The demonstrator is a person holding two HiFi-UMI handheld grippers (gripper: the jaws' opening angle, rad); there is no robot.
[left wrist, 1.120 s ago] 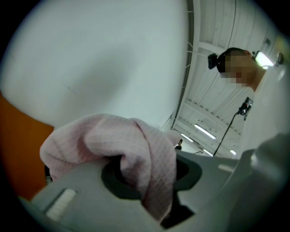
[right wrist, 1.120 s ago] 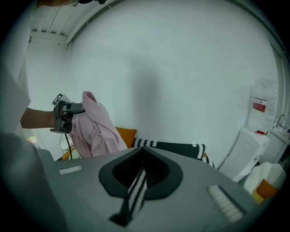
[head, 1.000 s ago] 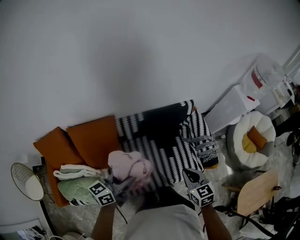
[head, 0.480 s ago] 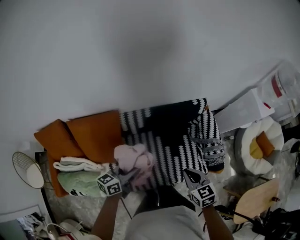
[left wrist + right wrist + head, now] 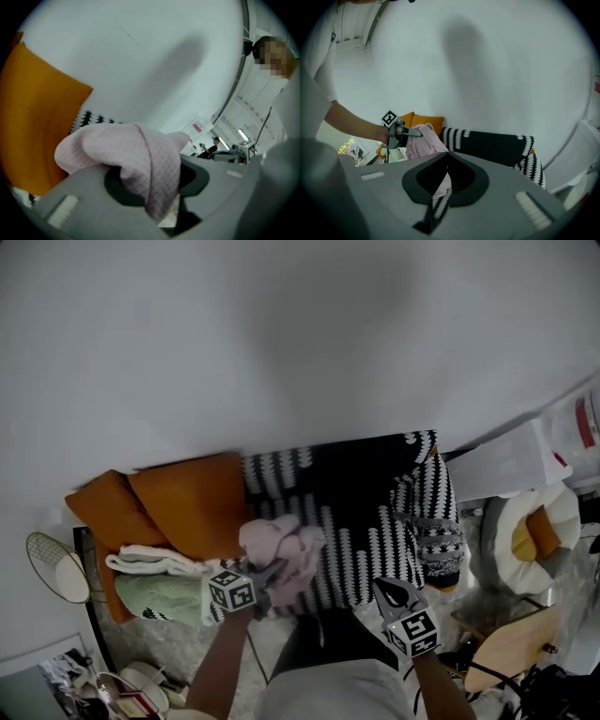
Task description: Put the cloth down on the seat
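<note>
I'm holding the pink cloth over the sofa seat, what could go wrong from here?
The pink waffle-weave cloth is draped over the left tongs, so it may snag and lift away with them on release. It hangs near the folded green and white cloths and could land on them rather than on the black-and-white patterned blanket.

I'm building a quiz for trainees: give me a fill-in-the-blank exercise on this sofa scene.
The left tongs are shut on a ____ waffle-weave cloth.
The two square fabric cushions beside it are ____.
The right tongs are shut and hold ____.
Missing words: pink; orange; nothing.
</note>
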